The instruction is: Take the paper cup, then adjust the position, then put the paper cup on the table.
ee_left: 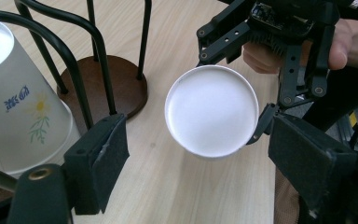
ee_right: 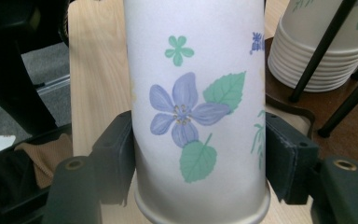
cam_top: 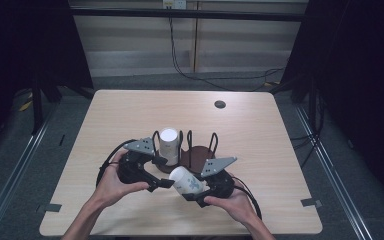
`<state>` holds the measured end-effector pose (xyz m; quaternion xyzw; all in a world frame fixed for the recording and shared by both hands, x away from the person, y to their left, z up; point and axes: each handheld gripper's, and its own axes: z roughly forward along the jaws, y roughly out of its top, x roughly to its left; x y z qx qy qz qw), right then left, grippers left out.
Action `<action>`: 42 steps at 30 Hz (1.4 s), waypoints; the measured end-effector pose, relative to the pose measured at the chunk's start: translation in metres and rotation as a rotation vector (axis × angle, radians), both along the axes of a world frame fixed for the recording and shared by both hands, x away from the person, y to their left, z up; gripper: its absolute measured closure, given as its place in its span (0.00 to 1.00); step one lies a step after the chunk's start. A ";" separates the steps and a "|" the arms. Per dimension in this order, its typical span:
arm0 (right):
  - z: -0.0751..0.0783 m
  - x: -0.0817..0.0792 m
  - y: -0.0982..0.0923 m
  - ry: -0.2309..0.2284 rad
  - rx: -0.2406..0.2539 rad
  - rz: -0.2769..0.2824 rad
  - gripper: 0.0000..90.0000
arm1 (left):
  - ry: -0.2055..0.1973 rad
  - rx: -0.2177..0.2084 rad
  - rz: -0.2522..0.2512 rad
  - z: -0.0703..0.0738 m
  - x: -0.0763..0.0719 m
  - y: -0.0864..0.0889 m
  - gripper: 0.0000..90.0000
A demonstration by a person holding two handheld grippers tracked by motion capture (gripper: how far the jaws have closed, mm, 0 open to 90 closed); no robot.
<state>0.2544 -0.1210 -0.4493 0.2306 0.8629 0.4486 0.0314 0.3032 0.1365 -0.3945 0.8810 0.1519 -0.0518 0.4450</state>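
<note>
White paper cup (cam_top: 186,181), flower print, held on its side above the near worktop (cam_top: 130,110); long axis roughly level, base toward the left hand-held gripper (cam_top: 165,183), rim back toward the right hand (cam_top: 230,197). Seen base-on in the left gripper view (ee_left: 212,109), side-on in the right gripper view (ee_right: 196,107).
Right hand-held gripper (cam_top: 198,192): jaws clamped on the cup's sides near the rim, pads pressed against the paper on both sides. Right hand wrapped round the gripper body from behind, forearm in from the bottom edge.
Left hand-held gripper: jaws apart, nothing between the pads, aimed at the cup's base, just short of it. Left hand (cam_top: 111,182) round the body, wrist bent inward.
Behind: wire rack (cam_top: 200,150) on brown base, stack of cups (cam_top: 169,145) upturned inside it.
</note>
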 end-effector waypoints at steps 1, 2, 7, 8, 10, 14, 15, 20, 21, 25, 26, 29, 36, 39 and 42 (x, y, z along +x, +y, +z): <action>0.000 0.000 0.000 0.005 -0.007 0.004 0.38 | -0.002 0.008 0.001 0.000 0.000 0.001 0.22; 0.000 0.000 0.000 0.008 -0.014 0.005 0.38 | -0.003 0.001 -0.004 -0.001 0.000 0.001 0.22; 0.001 0.001 0.000 0.015 -0.052 0.020 0.38 | -0.002 0.012 -0.011 -0.005 0.000 0.002 0.22; 0.001 0.001 0.000 0.014 -0.064 0.022 0.38 | -0.003 0.019 -0.017 -0.005 0.000 0.001 0.22; 0.002 0.001 0.000 0.020 -0.086 0.025 0.38 | -0.002 0.024 -0.017 -0.007 -0.001 0.001 0.22; 0.002 0.001 0.001 0.032 -0.116 0.032 0.38 | -0.015 0.049 -0.025 -0.011 -0.003 0.001 0.21; 0.002 0.001 0.001 0.032 -0.116 0.032 0.38 | -0.015 0.049 -0.025 -0.011 -0.003 0.001 0.21; 0.004 0.003 0.002 0.029 -0.183 0.056 0.38 | -0.017 0.076 -0.023 -0.014 -0.003 -0.001 0.21; 0.004 0.003 0.002 0.029 -0.183 0.056 0.38 | -0.019 0.083 -0.028 -0.014 -0.003 -0.001 0.21; 0.005 0.003 0.003 0.035 -0.225 0.077 0.38 | -0.024 0.106 -0.054 -0.015 -0.004 -0.005 0.21; 0.006 0.003 0.003 0.036 -0.230 0.079 0.38 | -0.025 0.103 -0.055 -0.016 -0.005 -0.006 0.21; 0.008 0.003 0.004 0.036 -0.258 0.087 0.38 | -0.029 0.108 -0.073 -0.017 -0.006 -0.008 0.21; 0.012 0.007 0.010 0.041 -0.314 0.124 0.39 | -0.039 0.120 -0.092 -0.017 -0.010 -0.014 0.22; 0.015 0.007 0.012 0.044 -0.340 0.140 0.38 | -0.046 0.118 -0.107 -0.019 -0.011 -0.015 0.25; 0.017 0.008 0.015 0.055 -0.364 0.160 0.38 | -0.066 0.131 -0.107 -0.019 -0.013 -0.016 0.25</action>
